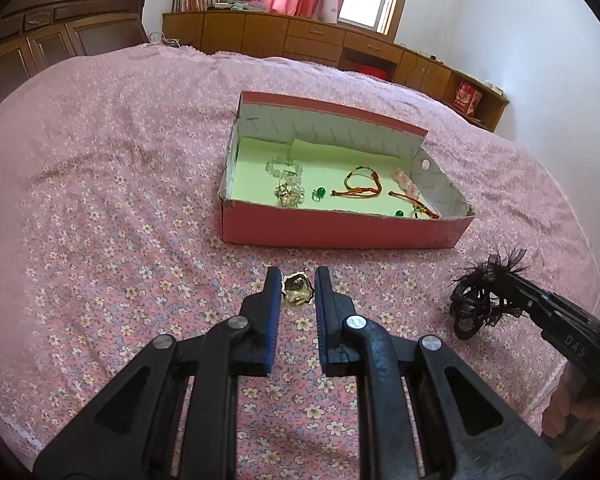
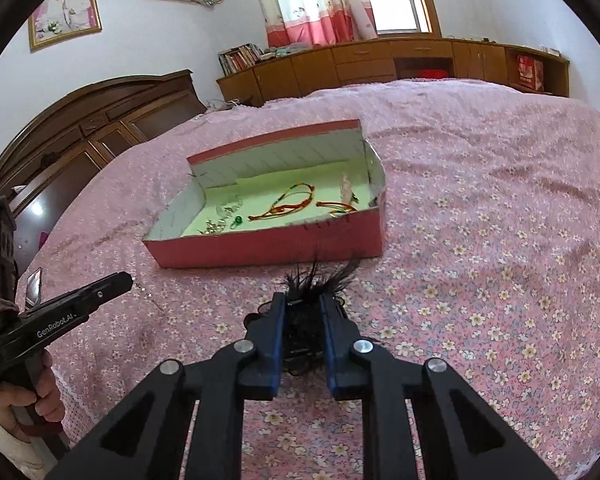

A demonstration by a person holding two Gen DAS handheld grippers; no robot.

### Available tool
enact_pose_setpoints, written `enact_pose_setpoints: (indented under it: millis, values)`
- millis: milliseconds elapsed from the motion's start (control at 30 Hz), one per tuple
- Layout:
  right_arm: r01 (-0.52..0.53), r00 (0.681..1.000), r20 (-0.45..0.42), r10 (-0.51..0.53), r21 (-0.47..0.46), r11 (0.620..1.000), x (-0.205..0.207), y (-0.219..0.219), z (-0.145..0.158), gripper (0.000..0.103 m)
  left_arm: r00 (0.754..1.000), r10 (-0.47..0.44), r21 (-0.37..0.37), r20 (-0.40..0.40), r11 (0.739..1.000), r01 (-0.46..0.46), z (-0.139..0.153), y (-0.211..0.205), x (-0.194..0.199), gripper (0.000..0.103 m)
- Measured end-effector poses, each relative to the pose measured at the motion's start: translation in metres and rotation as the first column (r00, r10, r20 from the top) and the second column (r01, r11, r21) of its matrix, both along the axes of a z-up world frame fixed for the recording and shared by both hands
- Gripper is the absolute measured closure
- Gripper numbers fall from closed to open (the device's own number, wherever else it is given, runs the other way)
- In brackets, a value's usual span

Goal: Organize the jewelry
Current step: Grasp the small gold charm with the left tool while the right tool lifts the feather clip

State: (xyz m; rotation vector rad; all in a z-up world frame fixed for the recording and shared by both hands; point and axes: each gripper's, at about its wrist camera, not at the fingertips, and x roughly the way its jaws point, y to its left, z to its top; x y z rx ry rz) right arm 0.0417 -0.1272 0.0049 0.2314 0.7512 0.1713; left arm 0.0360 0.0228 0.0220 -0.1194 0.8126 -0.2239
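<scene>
On a bed (image 1: 100, 168) spread with pink floral cloth, the left gripper (image 1: 298, 286) is clenched on a small gold ornament (image 1: 297, 290), just short of the near wall of a red cardboard box (image 1: 340, 232). To that box's near right, the right gripper (image 2: 303, 304) is clamped on a black feathered hairpiece (image 2: 316, 280). Inside the box lie a clear bead bracelet (image 1: 284, 168), green beads (image 1: 320, 192) and orange-red cords (image 1: 360, 186). Beyond it, wooden cabinets (image 1: 300, 40) line the wall.

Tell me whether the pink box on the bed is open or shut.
Open. The pink box has no lid on it, and its green floor shows bracelets and a green bead lying inside.
</scene>
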Motion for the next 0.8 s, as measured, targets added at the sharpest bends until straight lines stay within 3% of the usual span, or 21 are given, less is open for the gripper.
enact_pose_setpoints:
  millis: [400,800]
  values:
    - [-0.017,0.999,0.045,0.017,-0.002,1.000,-0.009,0.002,0.011,0.087,1.000,0.003,-0.005,0.012,1.000,-0.003,0.004,-0.004,-0.005,0.095]
    - [-0.023,0.988,0.150,0.021,0.013,1.000,-0.012,0.012,0.032,0.087,0.995,0.001,0.006,0.104,1.000,-0.002,0.029,-0.013,-0.005,0.095]
